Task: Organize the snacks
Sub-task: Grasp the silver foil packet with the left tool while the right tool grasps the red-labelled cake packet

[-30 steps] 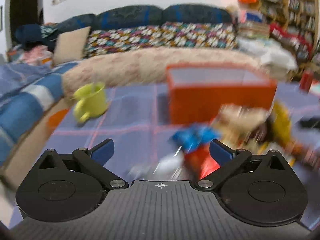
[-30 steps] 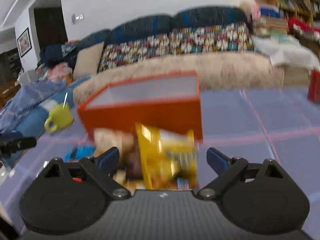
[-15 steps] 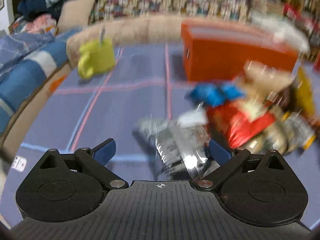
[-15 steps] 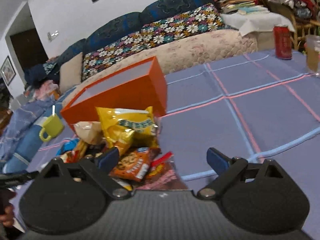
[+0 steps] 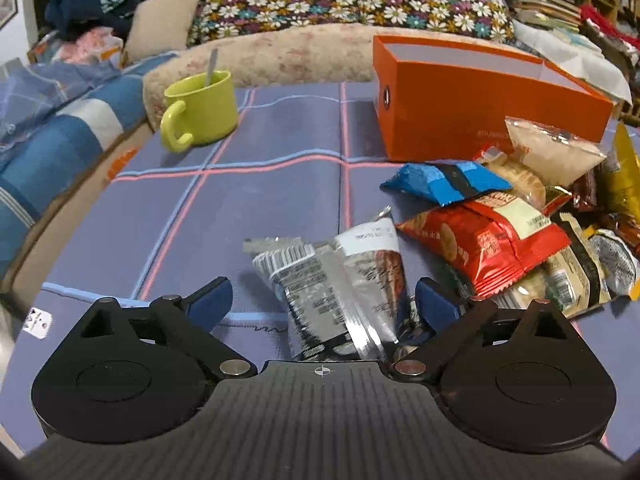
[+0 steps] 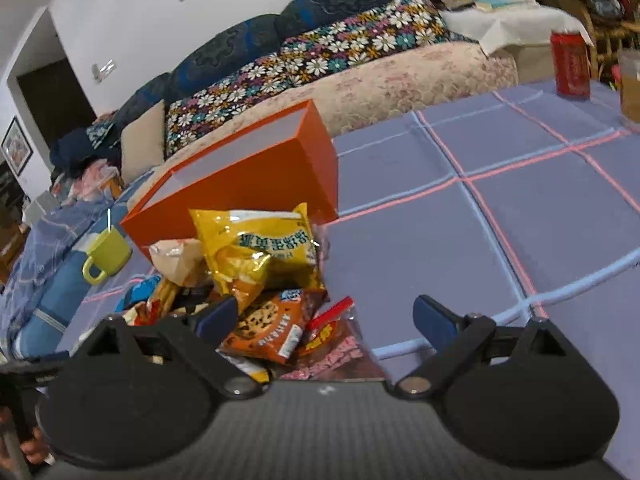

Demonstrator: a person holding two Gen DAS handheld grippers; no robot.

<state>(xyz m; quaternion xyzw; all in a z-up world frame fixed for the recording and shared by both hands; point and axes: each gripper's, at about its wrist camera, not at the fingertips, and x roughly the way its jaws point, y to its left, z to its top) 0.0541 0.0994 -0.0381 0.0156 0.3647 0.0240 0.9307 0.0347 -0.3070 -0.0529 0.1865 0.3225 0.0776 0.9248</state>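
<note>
A pile of snack packets lies on the purple checked tablecloth in front of an open orange box (image 5: 472,100) (image 6: 248,184). My left gripper (image 5: 324,304) is open, low over the table, with two silver packets (image 5: 332,288) lying between its fingers. A red packet (image 5: 484,240) and a blue packet (image 5: 444,182) lie just right of it. My right gripper (image 6: 326,318) is open over the pile's right end, above an orange cookie packet (image 6: 268,328) and a clear red-topped packet (image 6: 332,340). A yellow chip bag (image 6: 260,248) stands beyond.
A green mug (image 5: 200,108) (image 6: 106,254) with a spoon stands at the table's left. A red can (image 6: 570,64) and a glass (image 6: 630,84) stand at the far right. A sofa runs along the table's far edge.
Both grippers have dropped and tilted down toward the table. The left one has closed in on the silver packets. The right one has swung right of the pile. Both stay open.
</note>
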